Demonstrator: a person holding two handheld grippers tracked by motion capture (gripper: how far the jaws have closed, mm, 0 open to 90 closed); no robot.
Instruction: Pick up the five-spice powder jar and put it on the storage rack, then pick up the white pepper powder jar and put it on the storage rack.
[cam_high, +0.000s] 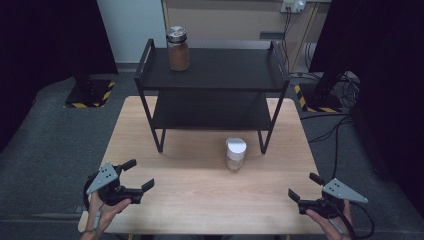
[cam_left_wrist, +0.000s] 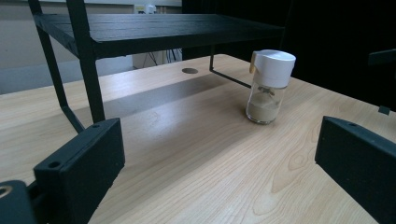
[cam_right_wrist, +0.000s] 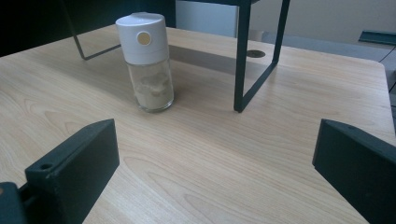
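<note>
White-capped jar (cam_high: 235, 154) upright at table (cam_high: 200, 200) centre, twelve o'clock of both grippers, left (cam_high: 136, 176) and right (cam_high: 305, 187) wide open, empty; tall, narrow — off-centre approach likely tips it.

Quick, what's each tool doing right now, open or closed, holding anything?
Left tool: open, holding nothing, above the table.
Right tool: open, holding nothing, apart from the white-capped jar.

place: lab | signs: black curtains (cam_high: 45, 35) at 10 and 2 o'clock | hazard-taped stand bases (cam_high: 90, 94) | wall socket (cam_high: 292, 6) at 1 o'clock
</note>
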